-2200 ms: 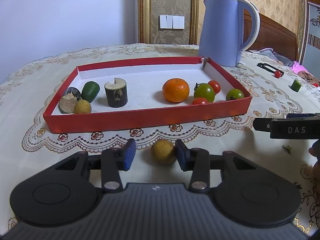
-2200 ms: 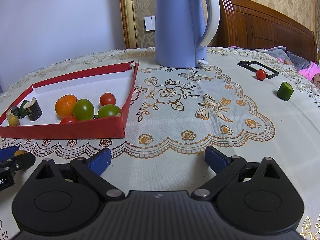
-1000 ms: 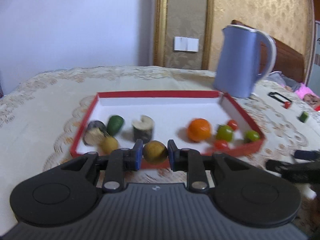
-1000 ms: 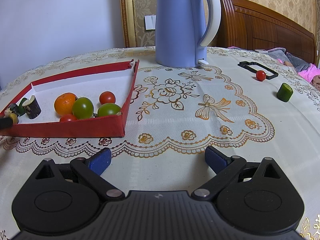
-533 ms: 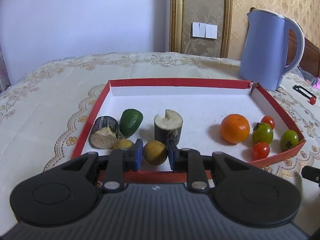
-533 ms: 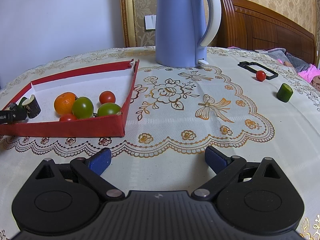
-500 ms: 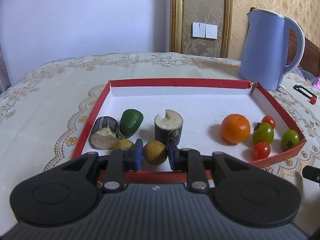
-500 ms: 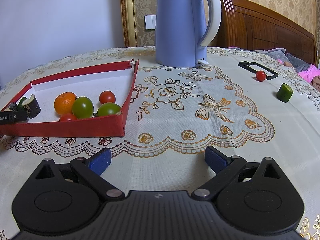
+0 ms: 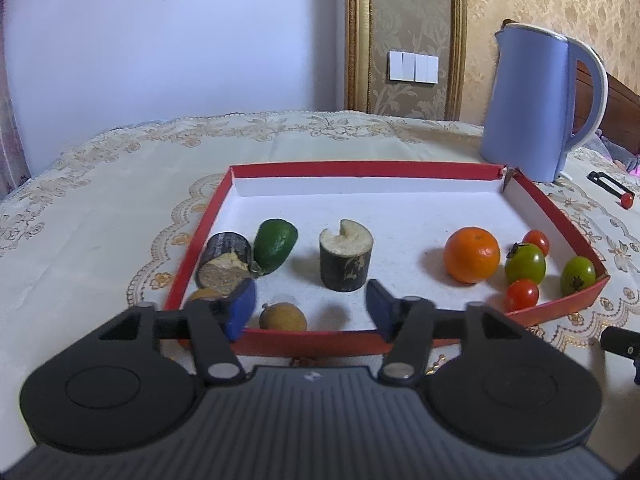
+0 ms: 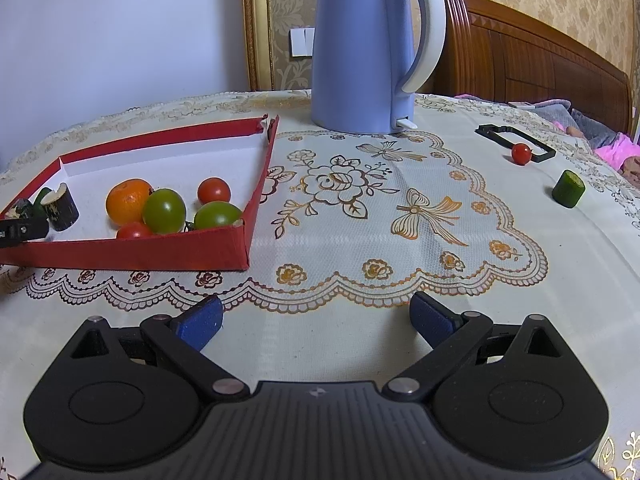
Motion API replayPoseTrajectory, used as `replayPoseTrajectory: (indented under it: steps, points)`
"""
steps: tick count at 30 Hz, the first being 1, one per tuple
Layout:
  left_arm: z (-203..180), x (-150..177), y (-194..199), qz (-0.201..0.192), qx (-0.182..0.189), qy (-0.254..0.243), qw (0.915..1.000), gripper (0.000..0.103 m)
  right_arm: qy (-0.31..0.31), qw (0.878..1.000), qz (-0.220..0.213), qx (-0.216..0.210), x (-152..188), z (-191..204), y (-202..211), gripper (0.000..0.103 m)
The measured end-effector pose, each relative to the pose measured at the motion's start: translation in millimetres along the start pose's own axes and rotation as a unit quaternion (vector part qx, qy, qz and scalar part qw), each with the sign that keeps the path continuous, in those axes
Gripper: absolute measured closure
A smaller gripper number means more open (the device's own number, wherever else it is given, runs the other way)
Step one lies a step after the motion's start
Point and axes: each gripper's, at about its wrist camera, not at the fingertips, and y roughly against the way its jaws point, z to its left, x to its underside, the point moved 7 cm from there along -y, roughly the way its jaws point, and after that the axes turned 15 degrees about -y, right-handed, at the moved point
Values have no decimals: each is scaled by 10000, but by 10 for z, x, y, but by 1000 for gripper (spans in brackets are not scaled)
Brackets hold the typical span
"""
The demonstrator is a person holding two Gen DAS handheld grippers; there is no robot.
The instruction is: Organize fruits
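Now my left gripper [image 9: 310, 310] hangs over the near wall of the red tray [image 9: 552, 216], its blue fingers spread apart with nothing between the pads. Starting at the tray's left side, a dark cut stalk piece [image 9: 224, 264] lies on its side against the left wall, touching a green avocado-shaped fruit [image 9: 275, 244], and just below them a yellowish fruit [image 9: 202, 294] peeks out behind my left finger. Next comes the small tan round fruit [image 9: 283, 318], resting on the tray floor just inside the near wall, in the gap between my fingers but nearer the left pad and touching neither. Behind it an upright dark stalk section [image 9: 346, 260] stands on the white floor. Further right sit the orange [image 9: 472, 255], two green tomatoes and two red cherry tomatoes, gathered in the tray's right corner. My right gripper [image 10: 316, 316] rests low over the lace tablecloth [image 10: 360, 208], fingers wide apart and empty, well clear of the tray. Beyond it stands the blue kettle [image 10: 360, 48], and far right lie a red tomato [image 10: 521, 153] and a green stub [image 10: 568, 189].
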Motion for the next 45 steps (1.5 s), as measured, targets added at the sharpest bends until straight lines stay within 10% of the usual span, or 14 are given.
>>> replayPoseTrajectory:
  steps: [22,45]
  points:
    - [149,84,345,-197,159,377,9990,11,-173,9980,-286,545,9,-56,90,2]
    - [66,254,939,-230,-367,128,9990,0,420,9981,-434,-117,222,915,416,2]
